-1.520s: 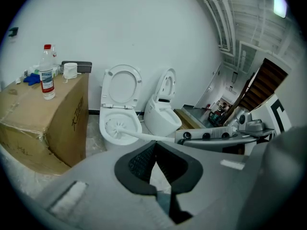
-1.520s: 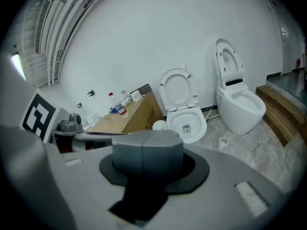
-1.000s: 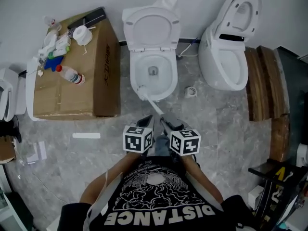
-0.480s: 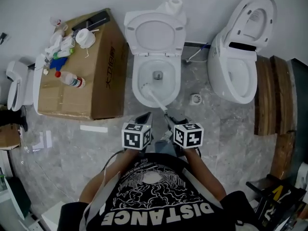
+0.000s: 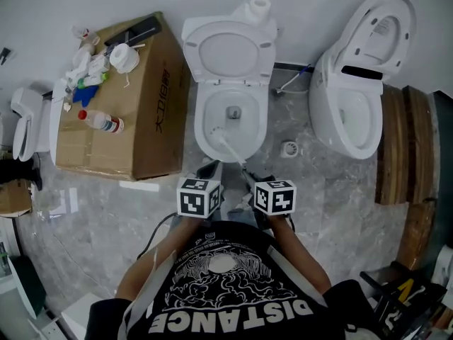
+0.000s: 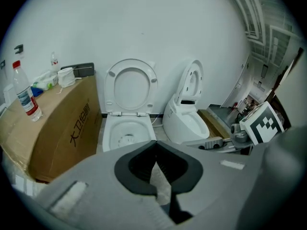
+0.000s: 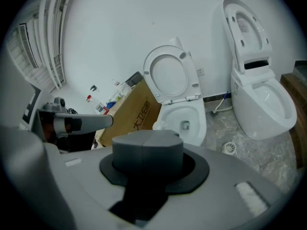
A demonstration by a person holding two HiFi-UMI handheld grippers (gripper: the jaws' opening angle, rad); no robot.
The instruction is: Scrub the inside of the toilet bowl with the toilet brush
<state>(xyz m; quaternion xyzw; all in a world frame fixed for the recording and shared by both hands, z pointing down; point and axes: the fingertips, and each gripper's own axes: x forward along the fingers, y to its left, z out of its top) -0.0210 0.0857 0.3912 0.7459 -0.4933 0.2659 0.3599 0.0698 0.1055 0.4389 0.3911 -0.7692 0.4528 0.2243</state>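
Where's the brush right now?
Head view: the brush sits inside the middle toilet's bowl, toward its near-left side, handle leading to the right claw.

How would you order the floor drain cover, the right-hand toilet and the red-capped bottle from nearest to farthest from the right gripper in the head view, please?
From the right gripper, shut on the toilet brush:
1. Floor drain cover, on the floor just to its right.
2. Right-hand toilet, farther right, by the wall.
3. Red-capped bottle, far left, lying on the cardboard box.
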